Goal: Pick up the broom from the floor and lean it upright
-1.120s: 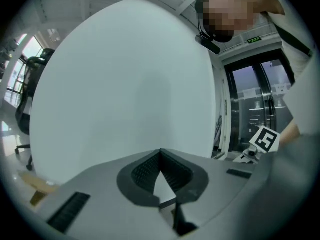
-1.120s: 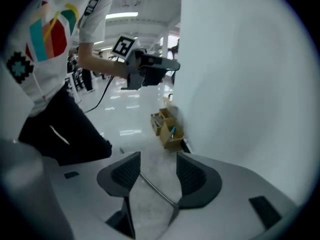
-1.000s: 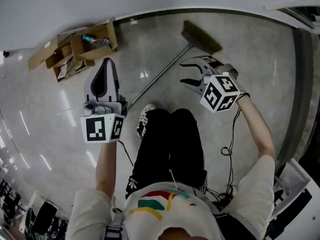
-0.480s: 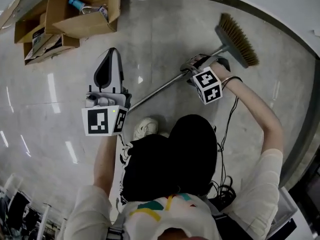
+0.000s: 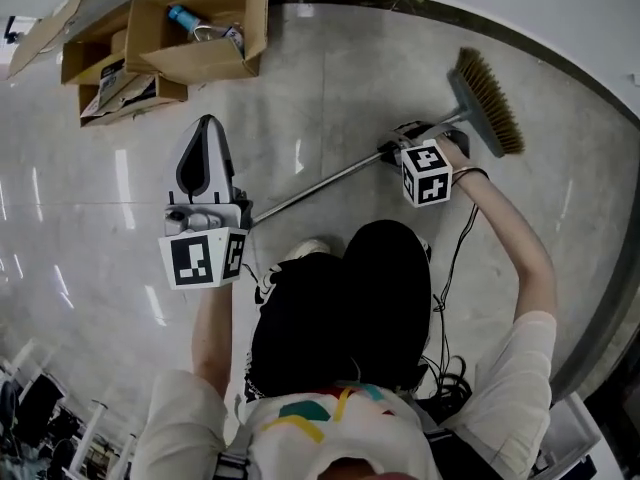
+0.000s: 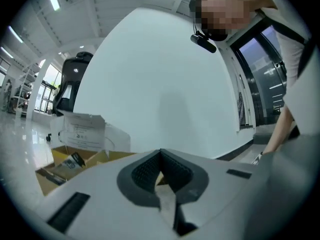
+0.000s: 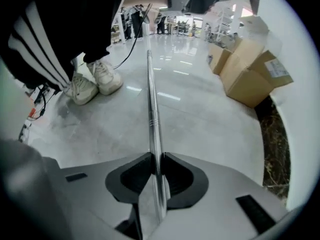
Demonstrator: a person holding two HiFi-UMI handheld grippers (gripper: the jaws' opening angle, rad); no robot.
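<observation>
Just closed, right tongs (image 7: 154,166) pinch broom handle (image 7: 150,99) (near bristles (image 5: 487,101)).

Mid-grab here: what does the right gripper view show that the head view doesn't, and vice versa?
Only the right gripper view: the right gripper clamped on the broom handle, pads pressing its sides; its jaws have just been closing. Only the head view: the blue bottle inside the open cardboard box. Both: the handle along the floor, a white shoe, the cardboard box.
</observation>
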